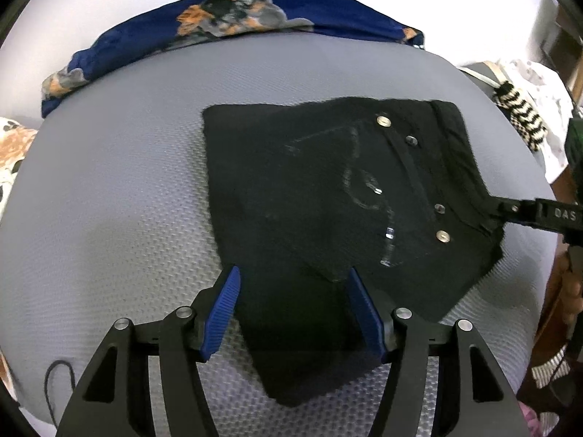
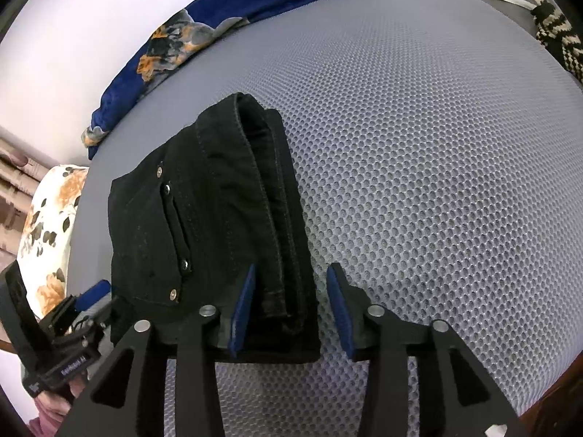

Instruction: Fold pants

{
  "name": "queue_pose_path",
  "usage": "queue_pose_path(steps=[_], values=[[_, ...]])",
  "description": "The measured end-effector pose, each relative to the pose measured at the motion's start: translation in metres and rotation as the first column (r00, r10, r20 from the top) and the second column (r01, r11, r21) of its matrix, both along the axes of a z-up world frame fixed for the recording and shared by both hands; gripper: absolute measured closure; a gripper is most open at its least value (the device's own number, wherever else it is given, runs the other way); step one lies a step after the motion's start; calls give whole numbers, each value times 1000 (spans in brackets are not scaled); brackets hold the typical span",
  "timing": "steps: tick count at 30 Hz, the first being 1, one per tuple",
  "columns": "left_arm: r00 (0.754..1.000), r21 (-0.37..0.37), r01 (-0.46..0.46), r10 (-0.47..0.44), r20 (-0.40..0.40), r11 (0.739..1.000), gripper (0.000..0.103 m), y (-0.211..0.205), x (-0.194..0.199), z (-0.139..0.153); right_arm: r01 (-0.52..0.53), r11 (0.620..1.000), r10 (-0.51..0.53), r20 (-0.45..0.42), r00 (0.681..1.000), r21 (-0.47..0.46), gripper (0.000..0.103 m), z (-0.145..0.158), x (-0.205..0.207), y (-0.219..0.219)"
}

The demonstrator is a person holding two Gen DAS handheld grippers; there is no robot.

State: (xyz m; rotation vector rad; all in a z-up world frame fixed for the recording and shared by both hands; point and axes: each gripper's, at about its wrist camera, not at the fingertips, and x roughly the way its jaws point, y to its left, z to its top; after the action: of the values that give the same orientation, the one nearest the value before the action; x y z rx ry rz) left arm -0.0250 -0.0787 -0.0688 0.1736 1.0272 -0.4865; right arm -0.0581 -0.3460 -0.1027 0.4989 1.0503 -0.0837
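Black pants (image 1: 328, 196) lie folded into a compact stack on a grey mesh surface (image 1: 120, 189), pocket rivets facing up. My left gripper (image 1: 293, 276) is open, its blue pads straddling the near corner of the stack. In the right wrist view the pants (image 2: 204, 218) show their stacked waistband edge. My right gripper (image 2: 289, 273) is open with the waistband end between its pads. The right gripper also shows in the left wrist view (image 1: 510, 211) at the stack's right corner. The left gripper shows in the right wrist view (image 2: 87, 302) at the stack's left.
A dark blue floral cloth (image 1: 233, 11) lies along the far edge of the mesh surface. A white floral cloth (image 2: 47, 225) sits at the left. A black-and-white knitted item (image 1: 521, 116) lies at the right edge.
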Motion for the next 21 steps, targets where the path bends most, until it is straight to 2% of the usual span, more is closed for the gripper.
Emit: queue_pose_path(steps=[3,6,9,11,16,21], values=[[1000,16,-30,30,4,999,41,6,5,0,-29,999,29,3,1000,20,63,0,3,-5],[999,21,-54,54,-2,998,41,13,11,-1,-63,995,62,9,998,80,63,-3,7,-14],[997,9,-73,73,-17,997,40,20,15,-1,-89,987,88,13,996,137,62,-7,10,-22],[996,-12,-86,86,-39,996,39,26,19,-3,-108,980,107,13,994,166,58,-11,12,-28],[985,-91,-119,106,-134,989,38,41,29,-12,-147,959,144,31,989,241,57,-18,17,-41],[961,-232,-149,86,-261,961,38,58,43,-24,-181,930,171,59,983,320,57,-24,25,-53]])
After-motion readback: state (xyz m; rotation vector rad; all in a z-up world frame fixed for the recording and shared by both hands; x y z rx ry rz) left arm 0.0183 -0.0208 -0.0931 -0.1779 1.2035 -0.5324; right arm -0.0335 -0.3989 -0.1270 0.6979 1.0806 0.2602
